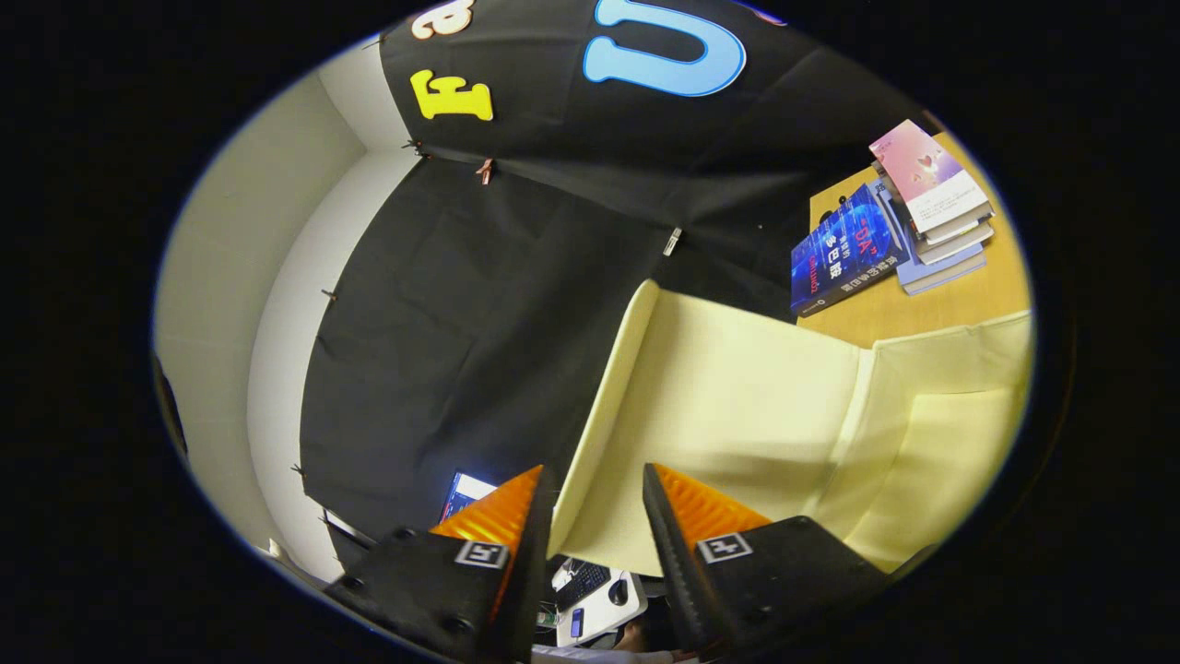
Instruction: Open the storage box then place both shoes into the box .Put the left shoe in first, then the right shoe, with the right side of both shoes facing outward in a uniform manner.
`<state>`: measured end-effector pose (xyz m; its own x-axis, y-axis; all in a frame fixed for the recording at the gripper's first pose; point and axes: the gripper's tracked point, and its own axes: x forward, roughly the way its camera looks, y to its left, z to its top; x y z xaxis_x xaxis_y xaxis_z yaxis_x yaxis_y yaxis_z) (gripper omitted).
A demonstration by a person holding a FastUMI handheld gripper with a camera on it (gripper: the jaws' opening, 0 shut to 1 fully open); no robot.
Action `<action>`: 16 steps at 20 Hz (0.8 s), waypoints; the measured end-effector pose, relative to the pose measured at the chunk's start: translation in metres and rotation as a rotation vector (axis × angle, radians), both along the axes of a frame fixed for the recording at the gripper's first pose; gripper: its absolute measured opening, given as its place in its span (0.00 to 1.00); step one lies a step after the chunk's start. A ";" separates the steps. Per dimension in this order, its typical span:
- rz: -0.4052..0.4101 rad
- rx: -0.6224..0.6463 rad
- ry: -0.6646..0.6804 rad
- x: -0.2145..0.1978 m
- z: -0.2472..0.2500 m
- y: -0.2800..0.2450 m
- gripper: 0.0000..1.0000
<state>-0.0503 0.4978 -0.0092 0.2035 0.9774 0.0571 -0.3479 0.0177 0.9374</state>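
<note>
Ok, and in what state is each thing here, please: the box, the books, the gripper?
storage box: appears open, lid lifted.
lid: raised, its edge between the gripper's fingers.
gripper: fingers either side of the lid edge; grip unclear.
stack of books: closed, piled on the table.
blue book: closed, beside the stack.

The gripper point(599, 503) is rolled hard to one side, so the whole scene ahead of it appears tilted. Its two fingers point(502, 521) stand apart with a clear gap between their tips, and they press on nothing. The edge of a pale panel rises in the gap between them, just beyond the tips.
</note>
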 end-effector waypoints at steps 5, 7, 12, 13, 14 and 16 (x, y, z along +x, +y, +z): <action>-0.150 -0.090 -0.127 0.020 -0.020 -0.026 0.96; -0.206 -0.144 -0.158 0.028 -0.030 -0.041 0.96; -0.330 -0.380 -0.260 0.032 -0.071 -0.105 0.96; -0.359 -0.446 -0.284 0.031 -0.082 -0.123 0.96; -0.395 -0.518 -0.298 0.032 -0.094 -0.143 0.97; -0.463 -0.646 -0.306 0.031 -0.116 -0.184 0.97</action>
<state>-0.0197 0.3136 -0.1250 0.6572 0.6589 -0.3660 -0.4098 0.7199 0.5602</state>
